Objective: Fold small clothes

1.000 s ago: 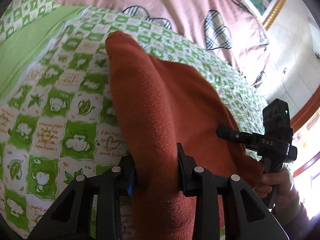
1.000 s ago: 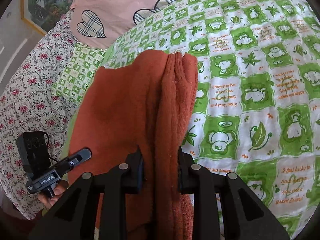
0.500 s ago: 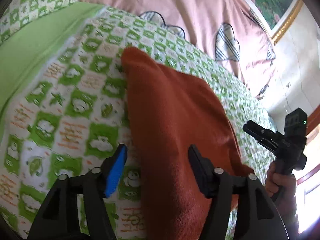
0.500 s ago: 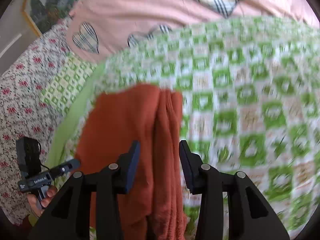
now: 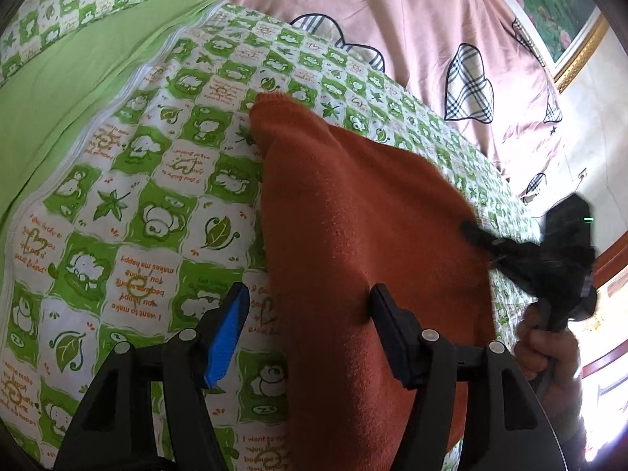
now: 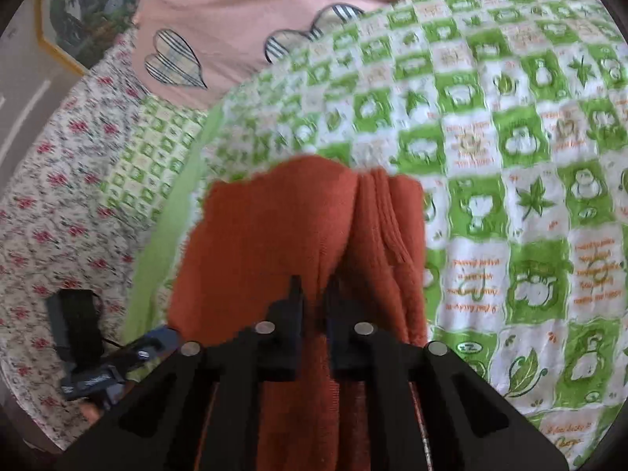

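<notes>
A rust-orange knitted garment (image 5: pixel 353 235) lies folded on a green-and-white patterned quilt (image 5: pixel 129 204). My left gripper (image 5: pixel 308 306) is open, its jaws wide apart over the garment's near left edge, not gripping it. In the right wrist view the same garment (image 6: pixel 282 243) lies folded, with a ribbed band on its right side. My right gripper (image 6: pixel 314 298) is shut on a fold of the garment near its front edge. The right gripper also shows in the left wrist view (image 5: pixel 549 255), held in a hand at the garment's right edge.
A pink blanket (image 5: pixel 392 19) with plaid hearts lies behind the quilt. A plain green sheet (image 5: pixel 59 90) is at the left. A floral sheet (image 6: pixel 51 204) covers the bed's far side. A framed picture (image 5: pixel 557 11) hangs on the wall.
My left gripper let go of the garment and opened wide. My right gripper opened briefly, then shut on the garment again closer to its front edge.
</notes>
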{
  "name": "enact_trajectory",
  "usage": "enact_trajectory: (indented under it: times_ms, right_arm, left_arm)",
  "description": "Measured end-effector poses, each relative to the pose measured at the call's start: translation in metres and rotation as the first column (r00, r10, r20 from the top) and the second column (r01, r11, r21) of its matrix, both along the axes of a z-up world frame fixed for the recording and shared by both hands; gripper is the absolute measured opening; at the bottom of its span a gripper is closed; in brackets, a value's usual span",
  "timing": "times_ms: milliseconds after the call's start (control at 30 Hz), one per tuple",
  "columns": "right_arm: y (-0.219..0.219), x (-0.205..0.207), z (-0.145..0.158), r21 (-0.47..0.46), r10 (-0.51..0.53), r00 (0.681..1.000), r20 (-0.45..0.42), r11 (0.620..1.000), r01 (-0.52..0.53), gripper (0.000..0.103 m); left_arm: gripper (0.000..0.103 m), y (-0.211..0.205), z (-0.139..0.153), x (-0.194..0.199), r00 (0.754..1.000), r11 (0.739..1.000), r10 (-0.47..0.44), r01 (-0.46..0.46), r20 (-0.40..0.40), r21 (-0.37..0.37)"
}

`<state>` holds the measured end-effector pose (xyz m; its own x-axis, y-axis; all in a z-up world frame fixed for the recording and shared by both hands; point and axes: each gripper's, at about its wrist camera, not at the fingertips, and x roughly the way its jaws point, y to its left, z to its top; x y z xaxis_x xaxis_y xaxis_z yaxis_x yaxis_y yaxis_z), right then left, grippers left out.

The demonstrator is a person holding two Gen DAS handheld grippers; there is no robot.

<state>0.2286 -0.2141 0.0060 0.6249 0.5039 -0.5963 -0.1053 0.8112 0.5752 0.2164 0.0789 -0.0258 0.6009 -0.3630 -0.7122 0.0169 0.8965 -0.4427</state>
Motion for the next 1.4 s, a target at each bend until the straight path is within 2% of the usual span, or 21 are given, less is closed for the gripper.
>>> enact_trajectory:
  times_ms: [100, 200, 300, 333, 433, 533, 600, 633, 700, 767, 800, 867, 933, 1033, 1167, 1233, 1300, 1367, 1400]
  right_arm:
    - [-0.008, -0.019, 0.022, -0.02, -0.034, 0.996, 0.085, 0.999, 0.036, 0.01]
    - [-0.014, -0.017, 0.007, -0.076, -0.042, 0.998, 0.038, 0.996, 0.044, 0.01]
    - [-0.024, -0.014, -0.016, -0.074, -0.064, 0.998, -0.021, 0.995, 0.062, 0.01]
    - [-0.029, -0.014, -0.019, -0.066, -0.069, 0.997, -0.023, 0.996, 0.067, 0.01]
    - [-0.03, -0.014, -0.016, -0.067, -0.073, 0.997, -0.007, 0.995, 0.072, 0.01]
    - [-0.026, -0.007, -0.018, -0.097, -0.048, 0.999, -0.015, 0.994, 0.047, 0.01]
    - [-0.028, -0.007, -0.014, -0.084, -0.039, 0.999, -0.005, 0.996, 0.038, 0.01]
    - [-0.028, -0.007, -0.012, -0.079, -0.037, 0.999, 0.002, 0.996, 0.037, 0.01]
    - [-0.03, -0.009, -0.003, -0.071, -0.036, 0.999, 0.026, 0.997, 0.038, 0.01]
    - [-0.029, -0.01, 0.004, -0.082, -0.034, 0.998, 0.048, 0.996, 0.038, 0.009]
    - [-0.029, -0.009, 0.002, -0.096, -0.035, 0.998, 0.043, 0.995, 0.039, 0.009]
    - [-0.026, 0.003, -0.018, -0.158, -0.046, 0.999, -0.024, 0.987, 0.042, 0.009]
    - [-0.026, 0.01, -0.035, -0.16, -0.054, 0.996, -0.069, 0.986, 0.043, 0.009]
    - [-0.029, 0.003, -0.027, -0.13, -0.071, 0.996, -0.059, 0.99, 0.063, 0.012]
    - [-0.031, -0.027, -0.002, -0.126, -0.071, 0.997, -0.012, 0.99, 0.069, 0.013]
    - [-0.032, -0.048, 0.002, -0.116, -0.068, 0.998, -0.005, 0.991, 0.067, 0.014]
    - [-0.031, -0.064, 0.0, -0.118, -0.069, 0.998, -0.011, 0.991, 0.067, 0.02]
    - [-0.03, -0.091, -0.005, -0.113, -0.073, 0.997, -0.019, 0.991, 0.07, 0.031]
    - [-0.029, -0.106, -0.008, -0.109, -0.077, 0.997, -0.022, 0.991, 0.074, 0.032]
  left_arm:
    - [0.067, -0.002, 0.001, 0.007, 1.0, 1.0, -0.01, 0.01, -0.003, -0.002]
    - [0.067, -0.003, -0.002, 0.024, 1.0, 1.0, -0.009, 0.009, -0.022, 0.004]
    - [0.068, 0.002, -0.008, 0.046, 0.998, 1.0, 0.01, -0.011, -0.056, -0.021]
    - [0.068, 0.004, -0.01, 0.055, 0.998, 0.999, 0.015, -0.018, -0.067, -0.046]
    - [0.067, 0.005, -0.01, 0.078, 0.997, 0.998, 0.022, -0.026, -0.073, -0.053]
    - [0.055, 0.005, -0.013, 0.108, 0.995, 0.997, 0.038, -0.044, -0.088, -0.065]
    - [0.022, 0.008, -0.011, 0.121, 0.996, 0.996, 0.043, -0.049, -0.077, -0.075]
    - [0.014, 0.009, -0.008, 0.127, 0.997, 0.996, 0.05, -0.055, -0.066, -0.066]
    - [0.004, 0.01, -0.001, 0.13, 0.998, 0.997, 0.06, -0.061, -0.032, -0.044]
    - [0.003, 0.007, 0.007, 0.127, 0.997, 0.997, 0.075, -0.075, 0.024, 0.008]
    - [0.003, 0.005, 0.008, 0.127, 0.996, 0.996, 0.079, -0.081, 0.035, 0.047]
    - [0.003, 0.0, 0.003, 0.13, 0.996, 0.991, 0.08, -0.082, 0.026, 0.105]
    - [0.004, -0.004, 0.001, 0.129, 0.997, 0.984, 0.08, -0.081, 0.013, 0.16]
    - [0.008, -0.001, 0.016, 0.109, 0.998, 0.987, 0.062, -0.065, 0.024, 0.149]
    - [0.026, 0.002, 0.043, 0.048, 0.995, 0.988, -0.007, -0.008, 0.097, 0.156]
    - [0.036, -0.003, 0.053, 0.002, 0.988, 0.985, -0.064, 0.04, 0.142, 0.169]
    - [0.045, -0.009, 0.057, -0.035, 0.98, 0.977, -0.108, 0.073, 0.169, 0.201]
    - [0.052, -0.016, 0.053, -0.074, 0.972, 0.966, -0.146, 0.1, 0.185, 0.237]
    - [0.058, -0.017, 0.049, -0.089, 0.97, 0.962, -0.157, 0.108, 0.185, 0.25]
